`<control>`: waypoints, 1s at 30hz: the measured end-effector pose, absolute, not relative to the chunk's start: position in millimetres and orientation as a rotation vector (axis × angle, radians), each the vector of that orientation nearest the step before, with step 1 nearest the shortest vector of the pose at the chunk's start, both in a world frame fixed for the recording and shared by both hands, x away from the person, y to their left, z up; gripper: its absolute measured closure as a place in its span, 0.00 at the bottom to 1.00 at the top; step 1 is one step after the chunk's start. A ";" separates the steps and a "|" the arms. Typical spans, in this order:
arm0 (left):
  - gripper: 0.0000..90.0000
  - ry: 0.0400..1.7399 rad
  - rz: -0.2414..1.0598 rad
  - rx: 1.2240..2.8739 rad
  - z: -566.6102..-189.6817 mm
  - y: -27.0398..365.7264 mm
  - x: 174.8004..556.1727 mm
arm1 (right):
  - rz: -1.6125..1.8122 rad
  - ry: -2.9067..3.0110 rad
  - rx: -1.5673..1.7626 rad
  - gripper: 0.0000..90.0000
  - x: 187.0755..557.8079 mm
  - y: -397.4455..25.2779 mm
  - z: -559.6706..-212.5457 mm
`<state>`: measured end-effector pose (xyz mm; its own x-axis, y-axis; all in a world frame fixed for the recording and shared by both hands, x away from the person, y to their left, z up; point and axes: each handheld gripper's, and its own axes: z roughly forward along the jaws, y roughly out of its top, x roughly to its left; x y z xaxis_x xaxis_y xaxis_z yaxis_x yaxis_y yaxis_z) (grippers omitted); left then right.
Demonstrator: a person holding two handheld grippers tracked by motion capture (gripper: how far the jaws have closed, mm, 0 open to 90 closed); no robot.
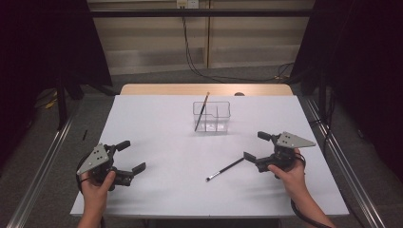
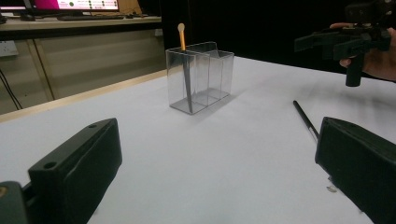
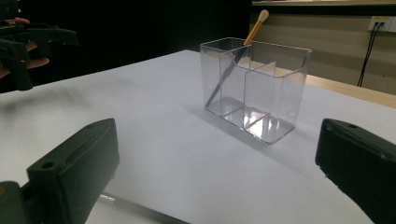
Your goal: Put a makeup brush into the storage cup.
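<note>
White table carries, toward its far middle, a clear plastic organiser with divided compartments, standing upright; walls transparent, floor glossy in the right gripper view; in the left gripper view it stands ahead of the jaws, well apart from them; one brush with orange handle leans in the organiser's left-end compartment as the high view shows it, pale tip up above the rim, lower end on the compartment floor; second brush, black-handled, lies flat on the table between organiser and near edge, well apart from the organiser, one end near the right gripper's lower jaw, contact cannot be told; same brush shows as a dark rod in the left gripper view, beside the right-hand jaw; left gripper, in the person's left hand, near the table's near-left corner, jaws spread wide, nothing between them; right gripper, in the right hand, at near right, jaws likewise wide apart, gripping nothing.
</note>
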<state>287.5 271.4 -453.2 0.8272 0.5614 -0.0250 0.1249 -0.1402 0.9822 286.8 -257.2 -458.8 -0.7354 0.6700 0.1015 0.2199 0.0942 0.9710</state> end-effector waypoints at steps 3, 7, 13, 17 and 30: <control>0.01 0.538 0.408 1.694 -453.4 271.2 287.6 | 1.683 2.023 0.868 0.00 290.2 -251.2 -458.2; 0.01 0.540 0.404 1.689 -453.5 270.9 287.8 | 1.681 2.034 0.854 0.00 294.7 -244.3 -456.2; 0.01 0.535 0.406 1.694 -453.8 270.6 288.7 | 1.682 2.041 0.847 0.00 301.7 -236.2 -454.6; 0.01 0.537 0.401 1.686 -453.7 270.4 288.8 | 1.684 2.045 0.842 0.00 307.0 -230.0 -453.8; 0.01 0.529 0.400 1.690 -453.3 269.5 290.0 | 1.692 2.069 0.826 0.00 322.0 -208.2 -452.0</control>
